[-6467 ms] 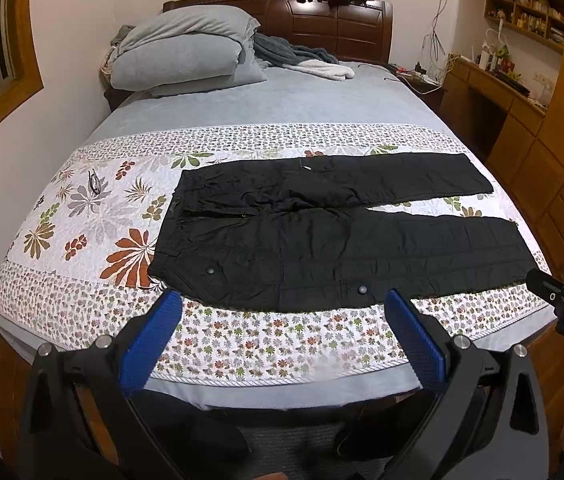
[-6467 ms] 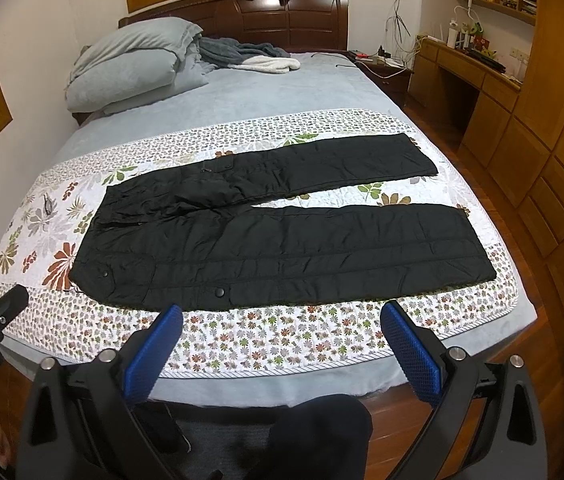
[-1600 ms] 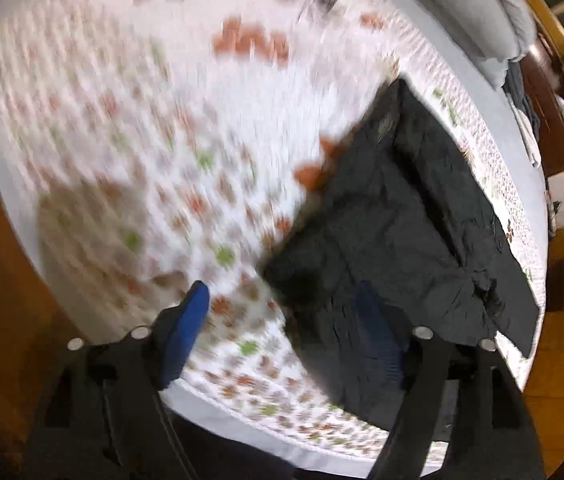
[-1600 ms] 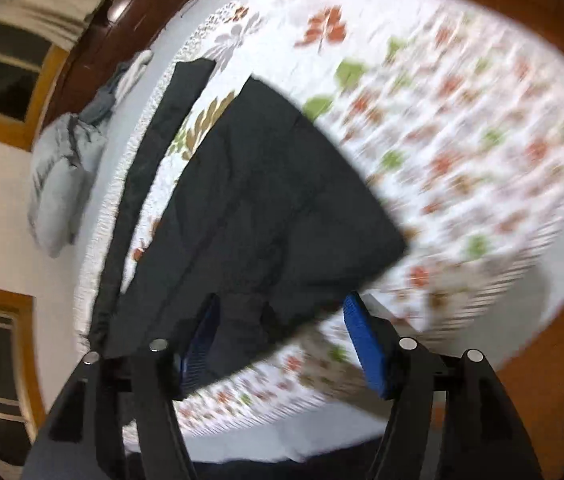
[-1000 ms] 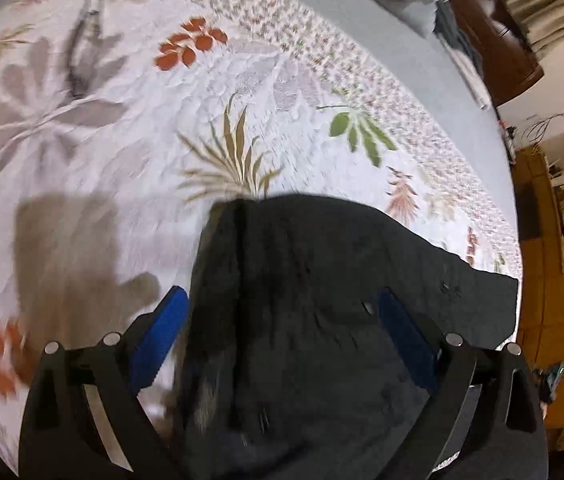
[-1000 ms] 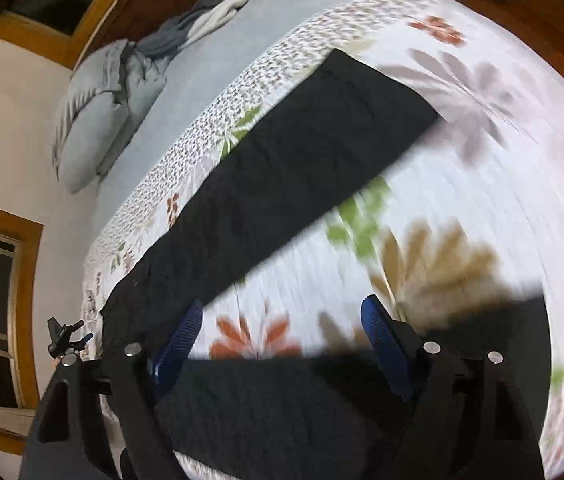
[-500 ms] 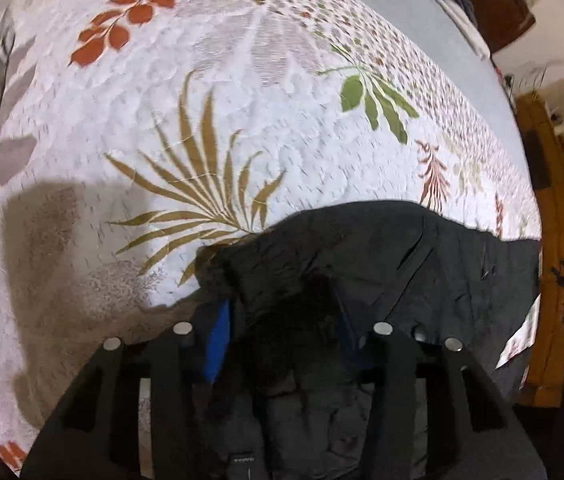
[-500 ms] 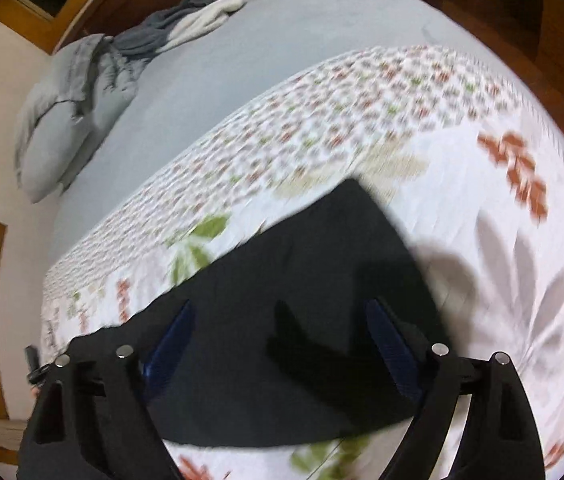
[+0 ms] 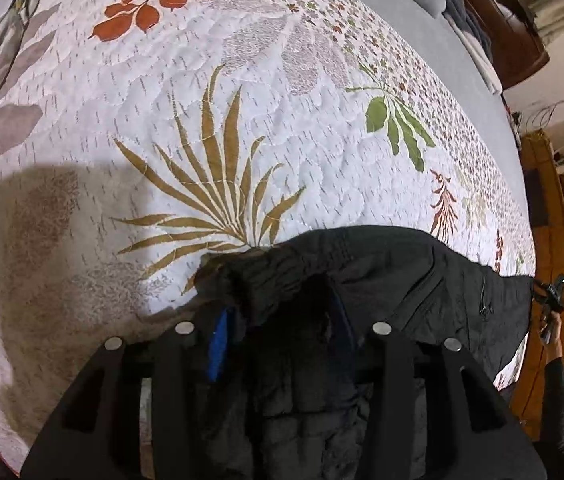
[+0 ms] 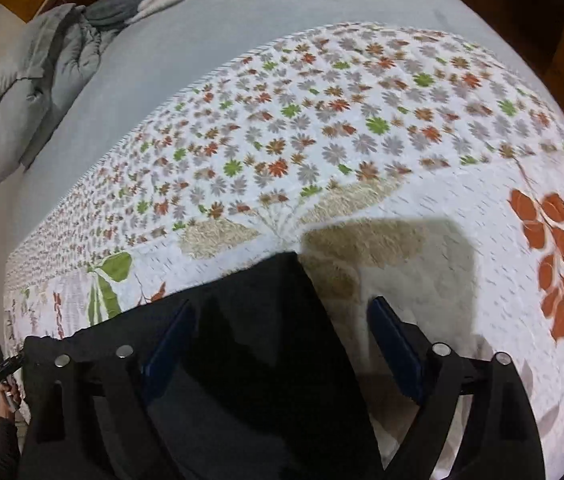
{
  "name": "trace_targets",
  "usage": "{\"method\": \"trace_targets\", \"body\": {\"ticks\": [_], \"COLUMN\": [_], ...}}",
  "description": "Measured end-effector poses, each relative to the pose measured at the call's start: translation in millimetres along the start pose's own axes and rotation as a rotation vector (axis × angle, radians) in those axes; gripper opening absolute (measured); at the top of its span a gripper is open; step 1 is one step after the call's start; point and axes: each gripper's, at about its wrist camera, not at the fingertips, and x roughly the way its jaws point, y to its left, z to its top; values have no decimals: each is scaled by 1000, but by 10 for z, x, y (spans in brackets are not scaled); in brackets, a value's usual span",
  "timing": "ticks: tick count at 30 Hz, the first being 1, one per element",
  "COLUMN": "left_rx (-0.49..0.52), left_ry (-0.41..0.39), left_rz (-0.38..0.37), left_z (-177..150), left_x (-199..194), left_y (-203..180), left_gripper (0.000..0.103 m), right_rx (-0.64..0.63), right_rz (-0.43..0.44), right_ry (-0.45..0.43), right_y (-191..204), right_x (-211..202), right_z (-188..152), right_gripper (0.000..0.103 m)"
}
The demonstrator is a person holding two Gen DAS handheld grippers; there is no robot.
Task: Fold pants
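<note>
At 6 o'clock, left gripper [image 9: 282, 332] pinched the black pants [image 9: 394, 276] waistband; right gripper [image 10: 277, 344] gaped around the leg hem, ready for folding.

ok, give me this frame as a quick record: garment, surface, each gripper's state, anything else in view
garment: black pants, lying on the bed, bunched at the end by the left gripper
surface: floral quilt over a grey sheet
left gripper: jaws closed on bunched fabric at the pants' end
right gripper: jaws apart, astride a corner of the pant leg, not yet closed
background: grey pillows at the head of the bed
</note>
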Motion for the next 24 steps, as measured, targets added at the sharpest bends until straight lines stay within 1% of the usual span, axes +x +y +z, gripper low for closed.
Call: {"method": "trace_targets", "body": {"ticks": [3,4,6,7,9,10,11,12,16,24], "left_rx": [2,6,10,10,8,5,2,-1,-7,-29], "left_ry": [-16,-18,-18,-17,-25,-31,-45,-56,-89,-141], "left_rz": [11,24,47,54,71,77,87,95,108,93], "left_z": [-31,-41,-48,-43,-30,-27,-29,-30,-46,-53], "left_x": [-9,-12,-21,-24,-44,-54,-77,-96,-192,-432], "left_y": [-18,-34,-67,-82,-98,-104,-114,-125,-163,-303], "left_gripper": [45,42,39,37,34,32,26,17,16,14], "right_rx": [-5,-10,-30,-45,-69,-63,-48,-44,-56,-43], "right_rz": [29,40,65,94,71,66,73,71,39,-21], "right_ry": [-1,2,14,33,41,45,35,12,-34,-129], "right_y": [-6,-2,42,81,137,128,106,108,173,308], "right_x": [40,33,39,53,62,50,11,-51,-240,-721], "right_z": [25,22,6,-15,-35,-47,-54,-65,-107,-235], "right_gripper": [94,93,77,64,44,20,15,14,10,8]}}
